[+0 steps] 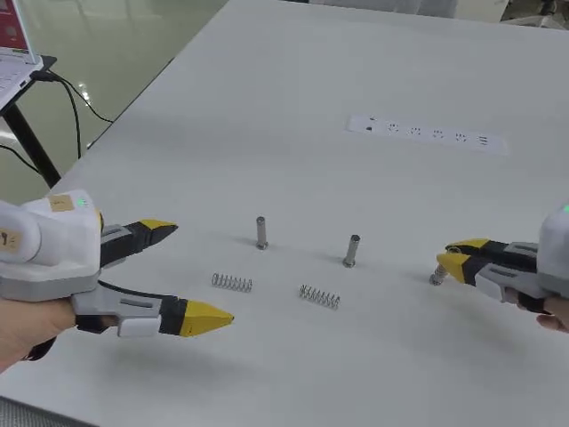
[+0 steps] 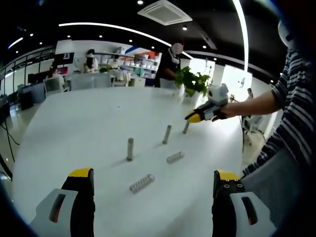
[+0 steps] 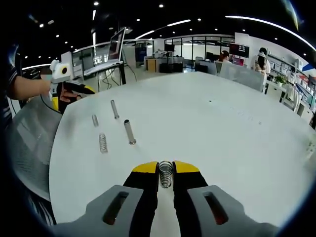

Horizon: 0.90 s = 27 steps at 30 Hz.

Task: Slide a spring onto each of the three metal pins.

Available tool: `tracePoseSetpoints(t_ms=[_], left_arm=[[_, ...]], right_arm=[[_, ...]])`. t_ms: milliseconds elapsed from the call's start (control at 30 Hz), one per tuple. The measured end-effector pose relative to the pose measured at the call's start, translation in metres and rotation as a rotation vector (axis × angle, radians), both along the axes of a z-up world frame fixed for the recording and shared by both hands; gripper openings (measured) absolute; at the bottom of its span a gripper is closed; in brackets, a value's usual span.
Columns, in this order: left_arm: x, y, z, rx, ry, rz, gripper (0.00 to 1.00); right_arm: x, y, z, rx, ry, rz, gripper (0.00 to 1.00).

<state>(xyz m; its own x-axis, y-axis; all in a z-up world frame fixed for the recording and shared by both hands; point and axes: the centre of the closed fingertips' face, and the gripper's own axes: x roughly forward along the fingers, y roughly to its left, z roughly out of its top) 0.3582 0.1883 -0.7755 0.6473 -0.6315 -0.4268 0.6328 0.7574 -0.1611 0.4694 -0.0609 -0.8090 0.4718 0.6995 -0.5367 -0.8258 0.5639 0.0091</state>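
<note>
Surface: white, with a power strip set flat near its far side.

Left gripper: held low over the near left part of the surface, fingers spread wide, nothing between them.

Right gripper: at the right edge of the head view, body cut off by the frame. The right gripper view shows its fingers closed on the held spring, seen end-on between the yellow tips, so its length cannot be read.

First pin and second pin: both upright on the surface, well apart, both bare.

Left loose spring and right loose spring: lying on their sides on the surface, just in front of the two pins.

Short metal piece: just under the right gripper's tips and partly covered by them. Cannot tell whether it is the third pin or the end of the held spring. In the left gripper view it looks like a thin post beside those tips, too small to settle.

A laptop is cut off at the top left corner.
</note>
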Motion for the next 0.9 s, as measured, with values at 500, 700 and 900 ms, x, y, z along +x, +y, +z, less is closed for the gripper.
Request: tracePoseSetpoints(t_ms=[500,700,900], left_arm=[[-0.001,-0.001,0.000,0.001,0.000,-0.003,0.98],[0.000,-0.003,0.001,0.000,0.003,-0.008,0.98],[0.002,-0.006,0.005,-0.006,-0.006,-0.013,0.98]], right_arm=[[-0.007,0.000,-0.011,-0.036,0.018,0.024,0.08],[-0.007,-0.001,-0.013,-0.057,0.021,0.038,0.09],[-0.006,-0.001,-0.010,-0.060,0.004,0.034,0.19]])
